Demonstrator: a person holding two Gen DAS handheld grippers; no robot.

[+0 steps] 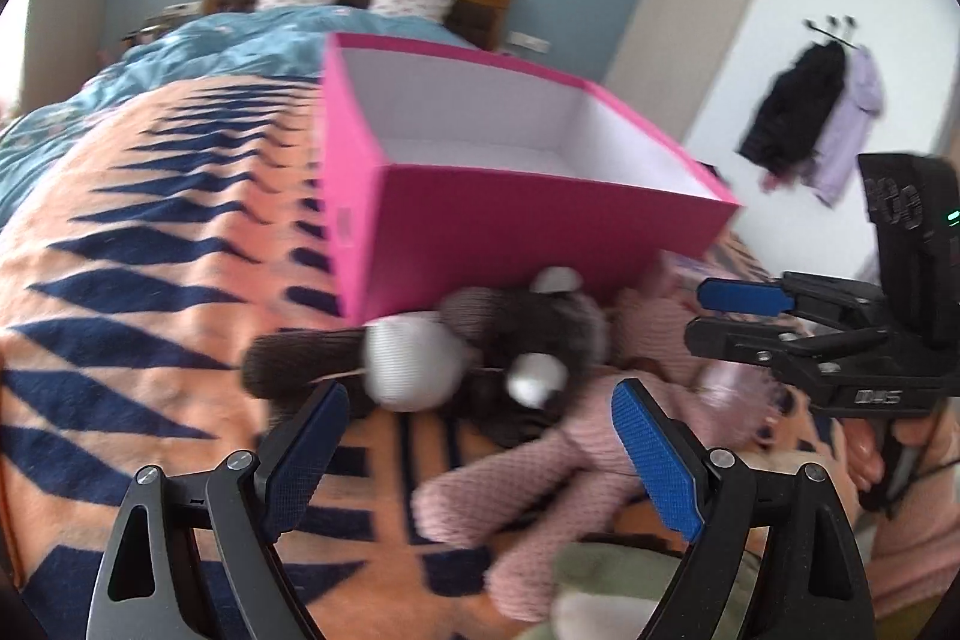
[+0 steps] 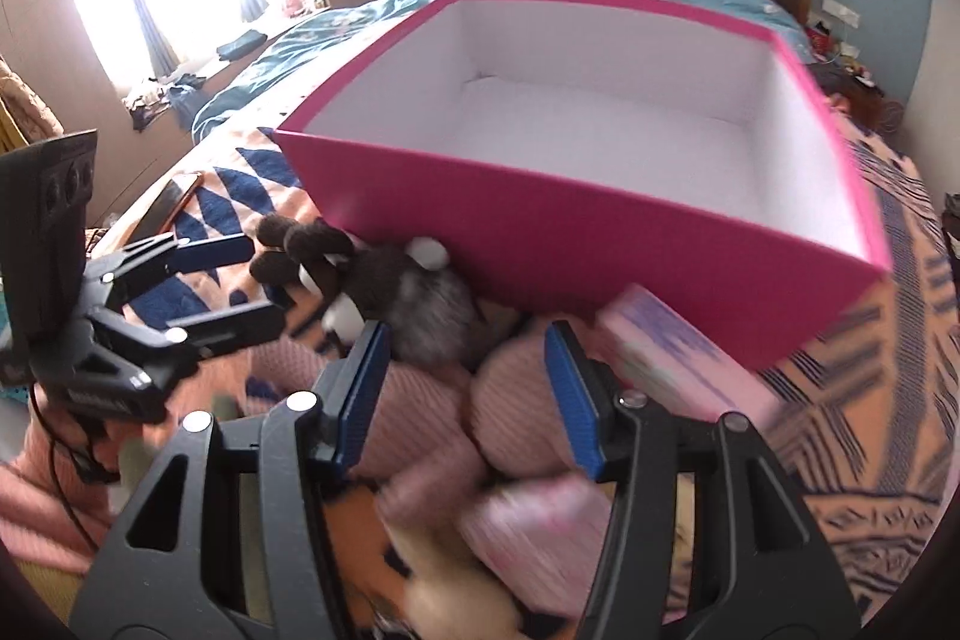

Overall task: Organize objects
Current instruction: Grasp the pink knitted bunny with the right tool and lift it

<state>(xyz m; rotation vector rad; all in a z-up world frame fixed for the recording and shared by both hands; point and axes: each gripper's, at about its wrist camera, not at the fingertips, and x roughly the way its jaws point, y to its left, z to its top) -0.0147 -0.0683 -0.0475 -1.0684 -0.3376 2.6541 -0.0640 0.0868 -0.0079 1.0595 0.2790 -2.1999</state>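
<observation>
An open pink box (image 1: 528, 226) with a white inside stands on the bed; it shows empty in the right wrist view (image 2: 600, 232). A dark brown plush toy (image 1: 480, 352) lies against its near wall, also visible in the right wrist view (image 2: 384, 280). A pink knitted plush (image 1: 558, 466) lies in front of it and shows in the right wrist view (image 2: 516, 400). My left gripper (image 1: 480, 436) is open just above and before the plush toys. My right gripper (image 2: 465, 388) is open around the pink plush's round part, not closed on it; it also shows in the left wrist view (image 1: 708, 316).
A pink patterned flat box (image 2: 678, 358) lies at the pink box's right corner. An orange and navy blanket (image 1: 150, 292) covers the bed. A phone (image 2: 174, 202) lies at the left bed edge. A green item (image 1: 606, 586) lies near the bottom.
</observation>
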